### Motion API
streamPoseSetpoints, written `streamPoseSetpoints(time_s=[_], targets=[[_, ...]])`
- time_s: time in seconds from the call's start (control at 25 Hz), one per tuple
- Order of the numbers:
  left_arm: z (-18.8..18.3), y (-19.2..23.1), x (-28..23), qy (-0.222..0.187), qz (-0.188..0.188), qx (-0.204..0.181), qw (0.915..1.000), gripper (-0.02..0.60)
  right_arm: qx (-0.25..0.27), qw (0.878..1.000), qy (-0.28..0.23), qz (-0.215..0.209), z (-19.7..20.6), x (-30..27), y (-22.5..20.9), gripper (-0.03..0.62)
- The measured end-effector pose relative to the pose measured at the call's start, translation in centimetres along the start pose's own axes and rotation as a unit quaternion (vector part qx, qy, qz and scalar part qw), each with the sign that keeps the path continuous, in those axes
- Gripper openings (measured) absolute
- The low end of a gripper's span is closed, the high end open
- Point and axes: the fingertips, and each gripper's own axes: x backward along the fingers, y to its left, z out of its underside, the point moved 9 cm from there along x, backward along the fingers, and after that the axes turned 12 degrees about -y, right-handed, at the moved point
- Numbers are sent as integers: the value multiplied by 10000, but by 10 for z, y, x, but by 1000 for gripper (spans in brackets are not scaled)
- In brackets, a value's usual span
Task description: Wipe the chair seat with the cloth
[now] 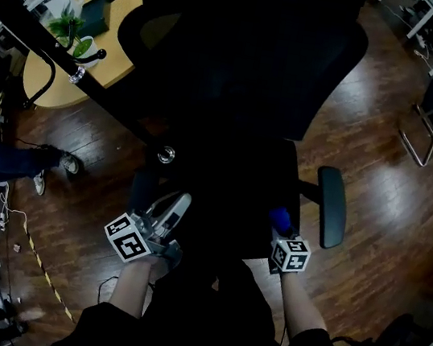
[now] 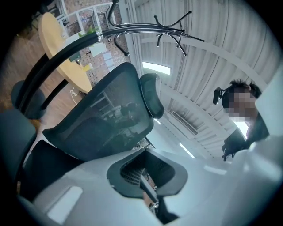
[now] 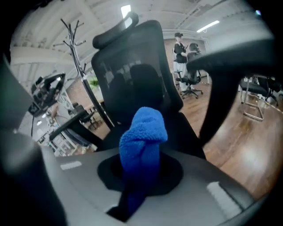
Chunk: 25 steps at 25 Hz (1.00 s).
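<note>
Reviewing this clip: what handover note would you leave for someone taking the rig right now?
Right gripper: shut on the blue cloth, which is bunched upright.
Left gripper: shut, empty.
Chair seat: just ahead of both grippers.
Done: cloth in hand.
To do: lower the cloth onto the seat and wipe; no contact visible.

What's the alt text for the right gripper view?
The right gripper holds a bunched blue cloth in its jaws, pointed at a black mesh chair. A coat stand rises at left; wood floor shows at right.
</note>
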Motion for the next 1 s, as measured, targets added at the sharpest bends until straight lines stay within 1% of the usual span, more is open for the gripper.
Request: streamPoseSetpoints(time_s=[0.08,0.16,0.28,0.4,0.48,0.52,0.6,0.68,0.76,0.88,1.0], targets=[[-13,-17,-14,-52,187,-88,9998,-9,-200,9966,-577,-547,-47,-4,28,35],[-30,-36,-31,-95,462,-198,9987,-9,-224,9862,-1173,-1150,-101,-4,57,35],[-55,-65,-45,-67,885,-385,9953,-9,-133,9604,-2003,-1931,-174,11,105,35],[-69,-89,-36,-35,1129,-493,9924,-9,-32,9363,-2523,-2442,-214,42,151,35],[-72,-96,-36,-31,1273,-531,9904,-9,76,9250,-2724,-2646,-227,55,166,35],[-71,-98,-37,-15,1323,-525,9898,-8,128,9218,-2774,-2706,-230,58,169,35],[-61,-97,-36,38,1346,-468,9898,-9,193,9205,-2775,-2745,-224,63,170,35],[-49,-96,-31,67,1304,-421,9905,-8,200,9227,-2720,-2726,-214,69,166,35],[-44,-102,-31,69,1254,-458,9910,-9,178,9226,-2689,-2759,-213,76,163,35],[-44,-118,-29,-27,1154,-594,9915,-9,220,9174,-2661,-2951,-222,85,163,35],[-38,-131,-11,-191,929,-731,9928,-9,232,9092,-2623,-3224,-222,90,168,35]])
